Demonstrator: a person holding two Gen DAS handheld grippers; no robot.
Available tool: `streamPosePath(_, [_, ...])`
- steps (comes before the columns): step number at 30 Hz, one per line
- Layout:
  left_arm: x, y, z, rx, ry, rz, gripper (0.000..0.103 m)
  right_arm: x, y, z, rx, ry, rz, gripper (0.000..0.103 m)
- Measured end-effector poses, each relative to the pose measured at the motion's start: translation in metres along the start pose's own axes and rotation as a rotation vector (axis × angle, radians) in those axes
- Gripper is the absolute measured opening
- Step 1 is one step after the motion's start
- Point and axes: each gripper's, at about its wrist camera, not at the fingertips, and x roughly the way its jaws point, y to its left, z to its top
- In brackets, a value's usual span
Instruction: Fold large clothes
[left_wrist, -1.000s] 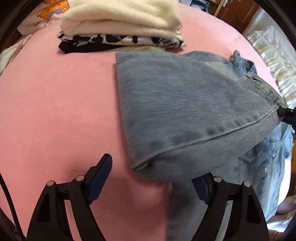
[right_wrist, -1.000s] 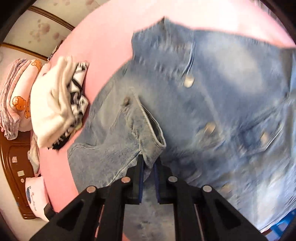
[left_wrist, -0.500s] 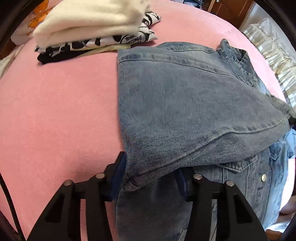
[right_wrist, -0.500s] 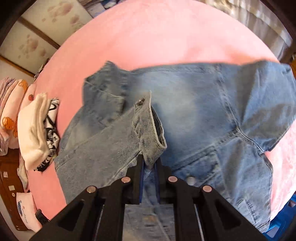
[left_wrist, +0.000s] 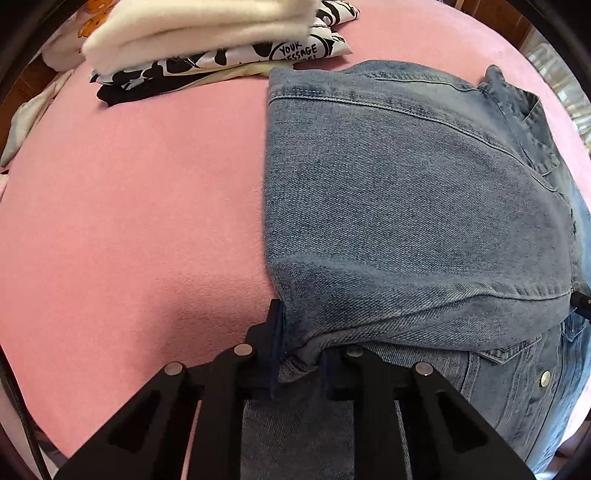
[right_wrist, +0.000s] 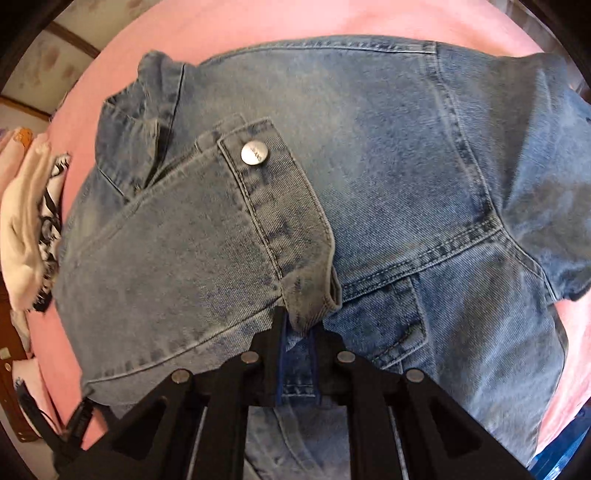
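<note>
A light blue denim jacket (left_wrist: 406, 206) lies on the pink bed cover (left_wrist: 129, 221), one sleeve folded across its body. My left gripper (left_wrist: 300, 341) sits at the near corner of that fold. Its jaws are closing, with a bunched fold of denim pinched between the pads. In the right wrist view the sleeve cuff (right_wrist: 288, 229) with its metal button (right_wrist: 254, 153) lies over the jacket (right_wrist: 424, 166). My right gripper (right_wrist: 299, 328) is shut on the cuff's end. Its black tip (left_wrist: 581, 301) shows at the left view's right edge.
A stack of folded clothes (left_wrist: 207, 48), cream on top with a black-and-white print below, sits beyond the jacket and shows at the right view's left edge (right_wrist: 26, 229). Dark wooden furniture (right_wrist: 11, 369) stands past the bed's edge.
My left gripper came in onto the fold's corner and its jaws went from wide apart to pinching the denim. My right gripper carried the cuff down across the jacket.
</note>
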Motion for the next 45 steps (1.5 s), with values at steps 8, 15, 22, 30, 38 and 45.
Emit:
streamPosePath(8, [-0.031, -0.009, 0.007, 0.011, -0.009, -0.012, 0.019, 0.002, 0.002, -0.001, -0.023, 0.005, -0.019, 0.011])
streamPosePath(15, [-0.05, -0.002, -0.002, -0.008, 0.084, -0.008, 0.038, -0.003, 0.02, 0.002, -0.057, 0.043, -0.073, 0.036])
streamPosePath(22, [-0.085, -0.02, 0.006, -0.016, -0.017, -0.216, 0.06, -0.037, 0.058, -0.003, -0.167, 0.002, -0.083, 0.054])
streamPosePath(30, [-0.042, -0.08, 0.032, 0.018, 0.037, -0.282, 0.061, -0.022, 0.122, -0.019, -0.318, 0.047, 0.078, 0.055])
streamPosePath(38, [-0.009, -0.099, 0.022, -0.028, 0.085, -0.236, 0.04, 0.016, 0.168, -0.037, -0.437, 0.1, 0.094, 0.053])
streamPosePath(45, [0.0, -0.081, 0.023, -0.02, 0.091, -0.196, 0.021, 0.034, 0.163, -0.04, -0.459, 0.115, 0.007, 0.015])
